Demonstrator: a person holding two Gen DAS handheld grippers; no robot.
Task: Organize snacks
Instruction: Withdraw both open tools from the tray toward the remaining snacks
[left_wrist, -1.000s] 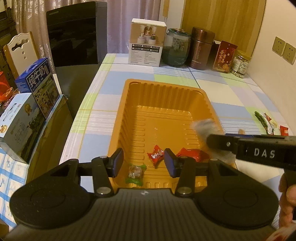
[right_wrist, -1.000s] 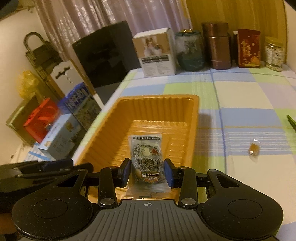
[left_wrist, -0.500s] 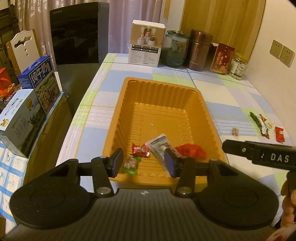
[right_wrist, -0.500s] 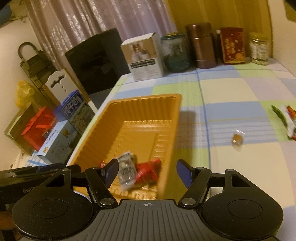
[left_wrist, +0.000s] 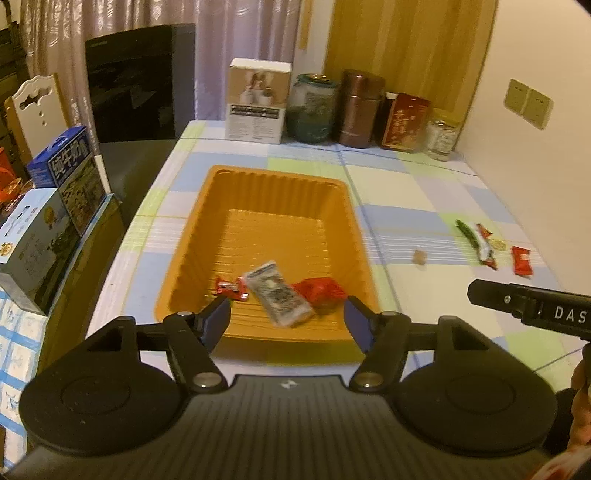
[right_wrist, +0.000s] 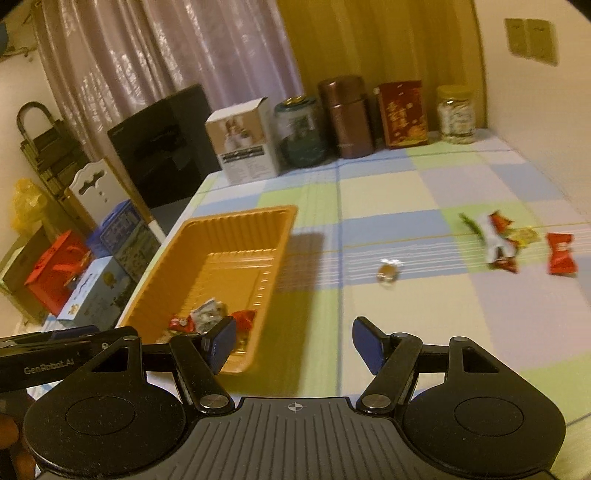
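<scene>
The orange ribbed plastic tray (left_wrist: 280, 206) is sitting on the checked-cloth bench (right_wrist: 424, 192) and serving as the landmark here: inside it, at its near end, a clear printed snack packet (left_wrist: 277, 291) is lying between a small red-wrapped candy (left_wrist: 231, 287) and a crumpled red wrapper (left_wrist: 321, 290). The left claw (left_wrist: 288, 320) is hanging just over the tray's near rim; its jaws have just been opening and are standing spread with nothing pinched. The right claw (right_wrist: 294, 343) is also spread and empty, sitting to the right of the tray's near corner over bare cloth. Still waiting outside the tray, well to its right, are a small clear-wrapped brown sweet (right_wrist: 388, 271), a cluster of green, white and red wrappers (right_wrist: 495, 240) and a red bow-shaped candy (right_wrist: 560, 253). The step in hand looks like fetching the next loose snack. To do it well, the right claw should be travelling toward the nearest one, the brown sweet, with its jaws staying wide, coming down steeply, straddling the wrapper squarely and closing gently so the sweet is not skidding across the smooth cloth.
</scene>
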